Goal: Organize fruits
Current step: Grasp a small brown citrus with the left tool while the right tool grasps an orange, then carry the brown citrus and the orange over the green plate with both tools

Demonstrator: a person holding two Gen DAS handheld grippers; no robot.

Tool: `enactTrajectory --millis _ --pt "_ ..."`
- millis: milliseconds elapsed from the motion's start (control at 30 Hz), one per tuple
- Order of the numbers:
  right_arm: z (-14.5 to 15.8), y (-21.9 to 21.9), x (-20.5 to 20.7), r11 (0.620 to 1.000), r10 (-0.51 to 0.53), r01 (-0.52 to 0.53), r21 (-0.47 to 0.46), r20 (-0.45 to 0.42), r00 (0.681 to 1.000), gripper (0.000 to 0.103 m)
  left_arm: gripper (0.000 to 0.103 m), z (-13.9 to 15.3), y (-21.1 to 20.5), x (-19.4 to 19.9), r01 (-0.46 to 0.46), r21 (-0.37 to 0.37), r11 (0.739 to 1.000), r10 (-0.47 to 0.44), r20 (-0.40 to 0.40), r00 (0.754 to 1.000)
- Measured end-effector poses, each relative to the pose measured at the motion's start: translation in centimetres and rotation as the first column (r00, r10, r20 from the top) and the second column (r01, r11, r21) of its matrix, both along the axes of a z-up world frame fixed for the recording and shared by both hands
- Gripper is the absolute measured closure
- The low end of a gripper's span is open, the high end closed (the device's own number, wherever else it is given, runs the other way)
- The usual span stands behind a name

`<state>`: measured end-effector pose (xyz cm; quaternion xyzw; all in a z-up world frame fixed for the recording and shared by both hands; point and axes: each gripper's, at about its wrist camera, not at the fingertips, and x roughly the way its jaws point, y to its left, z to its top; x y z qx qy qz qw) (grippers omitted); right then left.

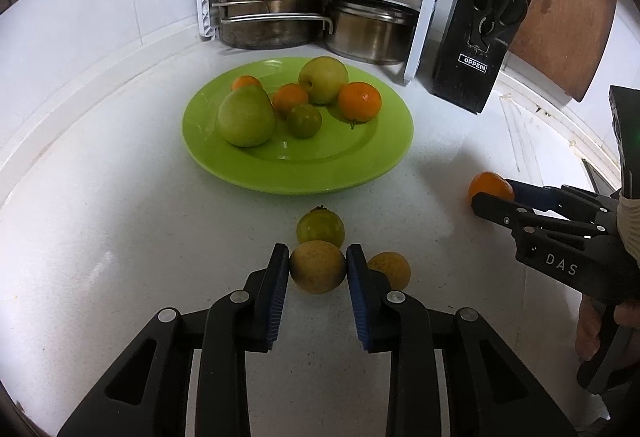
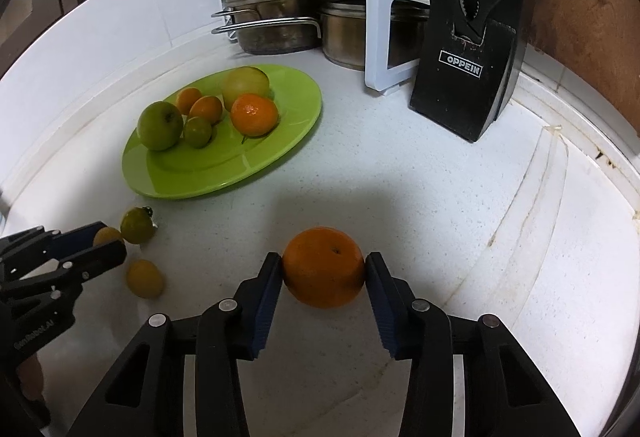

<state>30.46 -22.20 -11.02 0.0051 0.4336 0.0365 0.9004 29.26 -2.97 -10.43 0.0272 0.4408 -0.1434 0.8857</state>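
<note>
A white speckled counter (image 1: pixel 120 237) meets white wall tiles (image 1: pixel 100 9), with a wooden board (image 1: pixel 560 17) leaning behind.

Six fruits (image 1: pixel 304 105) on green plate (image 1: pixel 240 173); four loose fruits (image 1: pixel 320 227) on counter

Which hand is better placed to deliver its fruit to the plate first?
Probably left: the left gripper is shut on a yellow fruit right before the green plate; the right gripper's orange sits farther off.
</note>
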Motion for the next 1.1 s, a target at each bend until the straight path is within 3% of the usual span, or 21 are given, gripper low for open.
enactTrajectory --millis 267,633,1100 --pt "1.4 0.3 -1.2 0.999 0.027 -0.028 0.035 0.026 0.999 0.06 0.073 1.7 -0.1 -1.0 -0.003 -0.02 1.0 0.003 0.034 0.999" --pt "6.3 1.5 -2.3 0.991 0.094 -0.106 0.082 0.138 0.986 0.06 0.073 6.5 0.0 -1.7 0.007 -0.051 0.999 0.0 0.139 0.99" --pt "9.5 2.9 0.5 0.98 0.171 -0.189 0.062 0.217 0.961 0.059 0.073 9.8 0.1 1.2 0.013 -0.042 0.999 -0.003 0.236 0.972"
